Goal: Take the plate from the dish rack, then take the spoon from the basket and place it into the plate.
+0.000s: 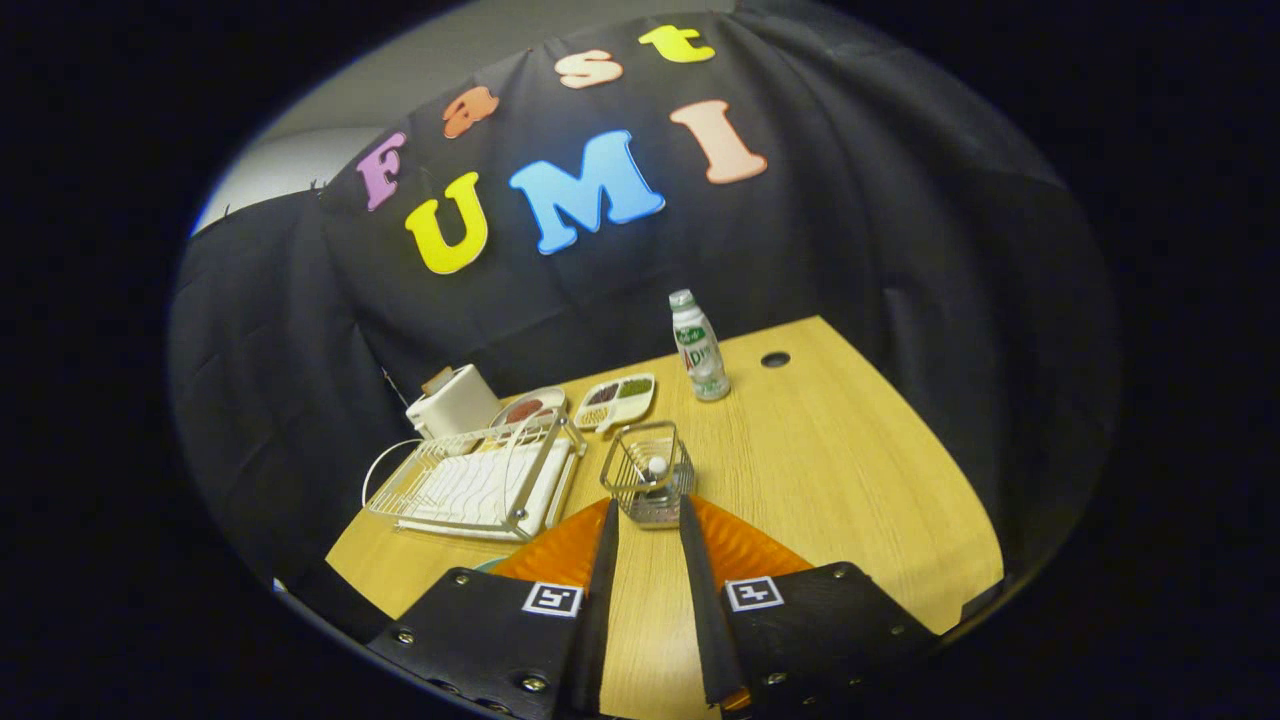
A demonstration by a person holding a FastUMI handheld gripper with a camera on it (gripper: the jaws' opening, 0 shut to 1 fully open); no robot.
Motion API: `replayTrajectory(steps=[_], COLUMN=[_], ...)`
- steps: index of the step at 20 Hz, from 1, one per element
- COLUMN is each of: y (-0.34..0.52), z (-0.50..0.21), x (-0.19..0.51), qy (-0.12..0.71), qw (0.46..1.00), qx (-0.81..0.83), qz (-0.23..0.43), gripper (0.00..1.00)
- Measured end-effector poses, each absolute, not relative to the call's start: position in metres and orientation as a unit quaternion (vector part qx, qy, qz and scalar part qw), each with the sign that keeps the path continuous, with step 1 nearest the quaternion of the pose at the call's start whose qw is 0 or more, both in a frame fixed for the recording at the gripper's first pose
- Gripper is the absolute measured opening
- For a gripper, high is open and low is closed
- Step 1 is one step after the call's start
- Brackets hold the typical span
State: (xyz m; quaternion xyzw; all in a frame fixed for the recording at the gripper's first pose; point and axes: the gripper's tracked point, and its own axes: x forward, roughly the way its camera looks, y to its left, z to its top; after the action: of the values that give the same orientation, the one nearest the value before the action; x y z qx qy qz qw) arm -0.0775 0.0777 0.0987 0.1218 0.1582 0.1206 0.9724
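Now gripper [648, 520] hovers over wooden table [850, 480], jaws narrowly apart, holding nothing, bare wood between fingers. Wire basket [648, 485] just ahead of fingertips, white spoon [656, 466] end standing in it. Dish rack [478, 480] left of basket; plate [528, 408] at rack's far end. Orange plate [745, 550] flat under fingers. Beyond: divided snack tray [615, 400], bottle [699, 346], white box [452, 402].
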Motion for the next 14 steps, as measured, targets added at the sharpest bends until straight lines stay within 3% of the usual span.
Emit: replayTrajectory(steps=[4,10,14], y=[0.076,0.091,0.101], z=[0.122,0.083,0.071], x=[-0.060,-0.017,0.014], qy=[0.079,0.069,0.041], qw=[0.984,0.990,0.993], qx=[0.103,0.043,0.038], qz=[0.120,0.114,0.099], gripper=[0.37,0.62,0.62])
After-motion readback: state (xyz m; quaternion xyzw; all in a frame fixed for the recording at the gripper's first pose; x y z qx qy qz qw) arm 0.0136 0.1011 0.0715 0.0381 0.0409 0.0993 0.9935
